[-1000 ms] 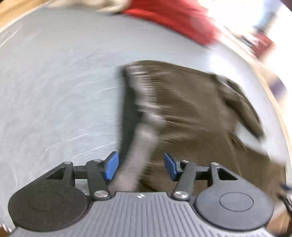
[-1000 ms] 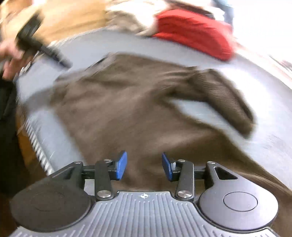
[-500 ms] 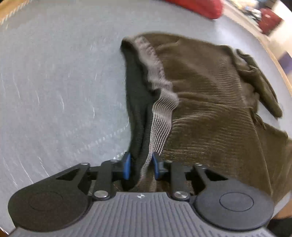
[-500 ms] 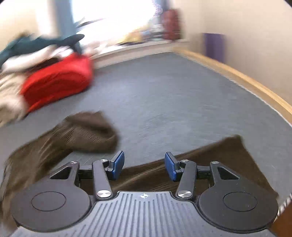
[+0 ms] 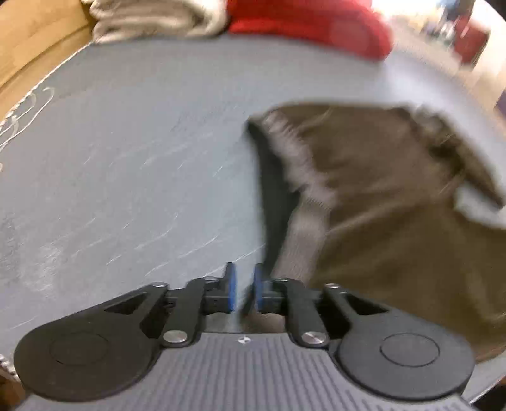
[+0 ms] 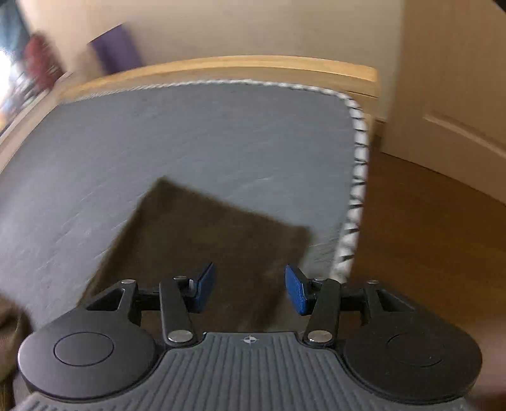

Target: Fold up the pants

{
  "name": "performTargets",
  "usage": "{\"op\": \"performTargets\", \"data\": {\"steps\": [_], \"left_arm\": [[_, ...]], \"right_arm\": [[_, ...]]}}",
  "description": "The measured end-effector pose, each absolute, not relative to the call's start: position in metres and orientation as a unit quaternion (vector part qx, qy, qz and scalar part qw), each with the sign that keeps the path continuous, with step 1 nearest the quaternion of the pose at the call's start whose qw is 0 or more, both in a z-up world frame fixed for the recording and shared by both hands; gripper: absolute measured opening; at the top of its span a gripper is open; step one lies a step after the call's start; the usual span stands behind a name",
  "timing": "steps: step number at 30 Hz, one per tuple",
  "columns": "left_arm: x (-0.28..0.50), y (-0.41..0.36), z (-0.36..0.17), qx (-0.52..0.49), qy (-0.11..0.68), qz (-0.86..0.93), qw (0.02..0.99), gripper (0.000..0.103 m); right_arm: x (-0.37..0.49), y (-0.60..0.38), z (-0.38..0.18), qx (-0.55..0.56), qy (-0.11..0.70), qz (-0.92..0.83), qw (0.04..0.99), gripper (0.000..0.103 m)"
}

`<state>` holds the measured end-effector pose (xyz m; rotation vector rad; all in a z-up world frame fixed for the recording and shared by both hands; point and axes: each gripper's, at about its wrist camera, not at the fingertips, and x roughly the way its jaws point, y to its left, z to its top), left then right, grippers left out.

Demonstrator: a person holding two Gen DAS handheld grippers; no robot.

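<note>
While the brown pants point(image 5: 385, 202) lie spread over the right half of the left wrist view on the grey mat point(image 5: 132, 164), the left gripper point(image 5: 244, 291) sits at lower centre with its blue pads nearly pressed together, and through the blur it seems that no cloth lies between them. A red bundle point(image 5: 310, 22) and a pale folded cloth point(image 5: 158, 19) crowd the top edge. In the right wrist view the right gripper point(image 6: 249, 292) is spread wide over a pant leg point(image 6: 205, 240) at lower centre, near the mat's striped border point(image 6: 357, 177) at right.
</note>
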<state>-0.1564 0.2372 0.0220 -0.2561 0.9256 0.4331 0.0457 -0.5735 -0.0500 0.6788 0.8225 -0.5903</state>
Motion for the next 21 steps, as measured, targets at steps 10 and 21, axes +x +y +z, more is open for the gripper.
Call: {"op": "performTargets", "data": {"steps": [10,21], "left_arm": [[-0.106,0.134,-0.005,-0.065,0.518,0.036,0.852,0.027],[-0.085,0.084,-0.04,0.03,0.572,0.056,0.817,0.033]], "right_arm": [[0.052,-0.621,-0.09,0.368,0.382,-0.226,0.817,0.05],[0.071,-0.619,-0.086,0.315,0.399,-0.203,0.837,0.006]]}}
